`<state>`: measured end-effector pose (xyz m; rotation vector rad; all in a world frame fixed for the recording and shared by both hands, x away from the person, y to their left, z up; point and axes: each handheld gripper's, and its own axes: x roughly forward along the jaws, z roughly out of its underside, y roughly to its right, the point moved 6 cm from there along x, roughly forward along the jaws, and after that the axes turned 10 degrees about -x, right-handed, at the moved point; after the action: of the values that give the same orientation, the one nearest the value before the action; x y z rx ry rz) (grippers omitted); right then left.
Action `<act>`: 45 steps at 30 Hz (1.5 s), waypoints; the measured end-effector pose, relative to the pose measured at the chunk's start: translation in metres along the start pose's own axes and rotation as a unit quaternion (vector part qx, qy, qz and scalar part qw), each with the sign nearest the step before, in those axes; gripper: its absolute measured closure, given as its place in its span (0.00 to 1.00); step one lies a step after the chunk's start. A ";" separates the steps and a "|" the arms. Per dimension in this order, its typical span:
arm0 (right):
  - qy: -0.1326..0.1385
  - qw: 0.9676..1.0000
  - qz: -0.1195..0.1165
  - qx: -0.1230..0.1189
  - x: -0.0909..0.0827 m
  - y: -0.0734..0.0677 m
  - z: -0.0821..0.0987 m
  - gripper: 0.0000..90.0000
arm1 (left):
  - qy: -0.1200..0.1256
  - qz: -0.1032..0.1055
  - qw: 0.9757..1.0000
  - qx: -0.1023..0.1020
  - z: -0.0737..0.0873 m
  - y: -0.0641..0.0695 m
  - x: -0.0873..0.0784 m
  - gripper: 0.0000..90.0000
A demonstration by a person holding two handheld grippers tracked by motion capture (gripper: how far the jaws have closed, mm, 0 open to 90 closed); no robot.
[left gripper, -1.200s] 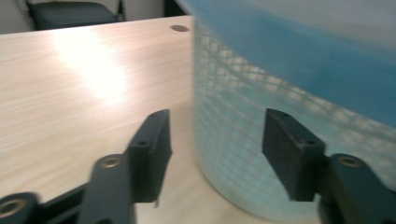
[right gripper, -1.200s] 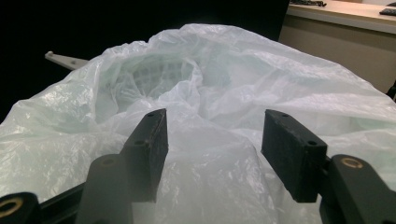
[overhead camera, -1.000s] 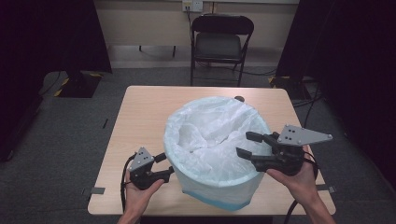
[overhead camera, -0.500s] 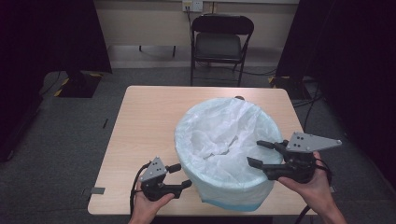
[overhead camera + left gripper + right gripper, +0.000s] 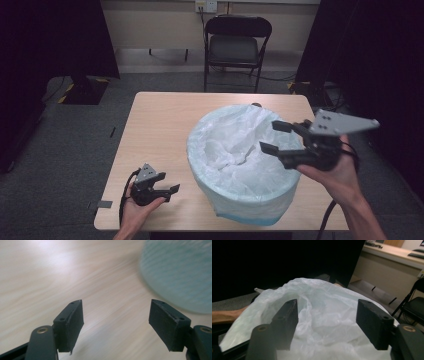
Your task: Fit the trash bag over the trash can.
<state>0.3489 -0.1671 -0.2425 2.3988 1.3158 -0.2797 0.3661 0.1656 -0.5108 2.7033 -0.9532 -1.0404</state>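
Since a second ago the left gripper has dropped to the wooden table and the right gripper risen, both just opening and empty, so next pinch the round blue bin's white plastic liner gently at its rim near the table's front edge.

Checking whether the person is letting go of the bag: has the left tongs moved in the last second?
Yes. The left tongs have drawn back from the bagged bin toward the table's near edge, jaws just opening, nothing between them.
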 end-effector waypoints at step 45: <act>-0.313 0.948 -0.066 0.008 0.140 0.029 0.079 0.33 | -0.054 -0.050 0.996 0.047 0.020 -0.006 0.018 0.26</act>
<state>0.4503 -0.1073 -0.3563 1.9749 1.1559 -0.9965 0.3669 0.1623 -0.5386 2.8231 -0.9122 -1.2013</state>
